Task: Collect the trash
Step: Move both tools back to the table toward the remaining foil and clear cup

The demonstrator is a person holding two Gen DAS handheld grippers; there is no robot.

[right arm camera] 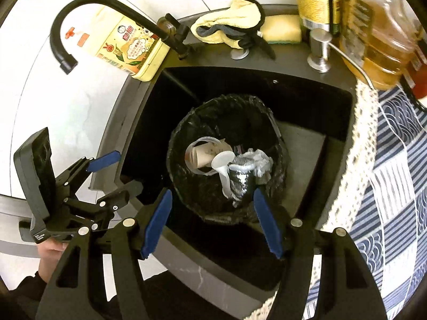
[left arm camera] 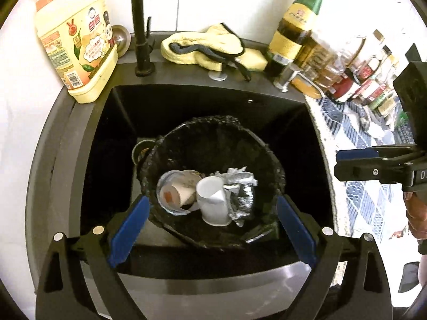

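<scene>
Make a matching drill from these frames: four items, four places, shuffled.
Items:
1. white cup
2. yellow cloth
3. detergent jug
4. patterned cloth

Places:
A. back rim of the sink, right of the faucet
B. draped over the sink's right edge
C. inside the lined bin
D. back left corner, left of the faucet

Pairs: 1-C, 2-A, 3-D, 4-B

Bin mouth lies open above; faucet and bottles crowd the sink's back rim.
</scene>
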